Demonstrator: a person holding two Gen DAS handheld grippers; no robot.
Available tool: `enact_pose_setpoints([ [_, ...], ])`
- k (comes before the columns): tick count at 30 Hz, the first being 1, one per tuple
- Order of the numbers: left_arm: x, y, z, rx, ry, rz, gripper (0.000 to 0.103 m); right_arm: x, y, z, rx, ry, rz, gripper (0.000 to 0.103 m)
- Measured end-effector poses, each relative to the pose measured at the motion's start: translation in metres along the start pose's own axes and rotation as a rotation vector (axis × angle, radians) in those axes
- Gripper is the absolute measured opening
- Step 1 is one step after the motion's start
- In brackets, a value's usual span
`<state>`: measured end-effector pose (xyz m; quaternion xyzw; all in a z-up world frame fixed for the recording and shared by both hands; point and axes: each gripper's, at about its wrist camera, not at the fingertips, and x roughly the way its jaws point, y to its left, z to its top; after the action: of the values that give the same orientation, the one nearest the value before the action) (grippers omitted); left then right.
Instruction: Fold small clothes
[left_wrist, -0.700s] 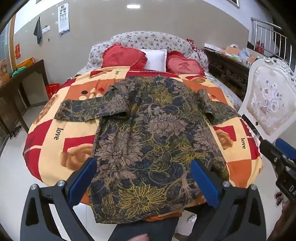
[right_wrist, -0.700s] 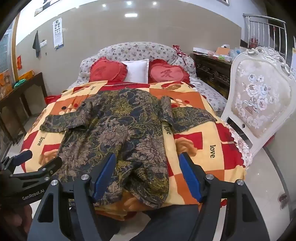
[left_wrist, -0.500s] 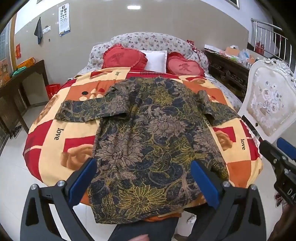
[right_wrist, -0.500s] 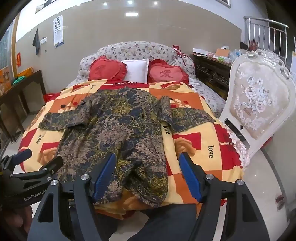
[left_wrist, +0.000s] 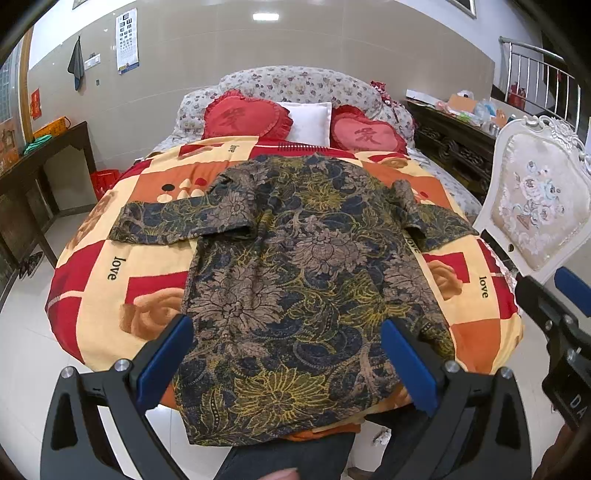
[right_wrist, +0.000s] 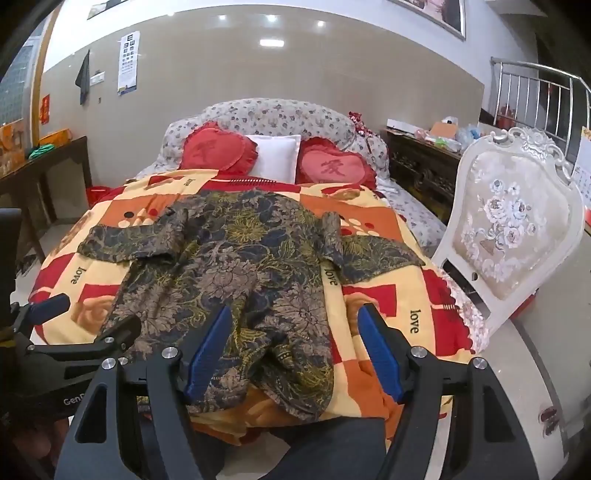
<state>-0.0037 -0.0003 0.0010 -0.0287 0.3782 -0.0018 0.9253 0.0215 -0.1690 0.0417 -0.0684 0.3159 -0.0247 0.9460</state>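
On the round bed's patchwork quilt (left_wrist: 92, 273) a floral shirt (left_wrist: 303, 280) lies spread flat for folding, left gripper (left_wrist: 288, 365) and right gripper (right_wrist: 295, 350) both gaping empty above its hem.

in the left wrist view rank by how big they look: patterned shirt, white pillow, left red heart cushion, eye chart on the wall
1. patterned shirt, by far the largest
2. left red heart cushion
3. white pillow, partly hidden behind the cushions, so this is its visible part only
4. eye chart, smallest, though it hangs farthest from the camera
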Motion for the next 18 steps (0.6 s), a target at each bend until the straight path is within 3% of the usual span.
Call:
enact_pose_setpoints([
  [13,0.0006,-0.0032,-0.0052,0.033,-0.045,0.03,0.103,0.003,-0.0028,-0.0051,0.043,0.028,0.05,0.072],
  [18,-0.0036,-0.001,-0.0073,0.009,-0.1,-0.028,0.103,0.0058,-0.0039,-0.0065,0.052,0.04,0.052,0.072],
])
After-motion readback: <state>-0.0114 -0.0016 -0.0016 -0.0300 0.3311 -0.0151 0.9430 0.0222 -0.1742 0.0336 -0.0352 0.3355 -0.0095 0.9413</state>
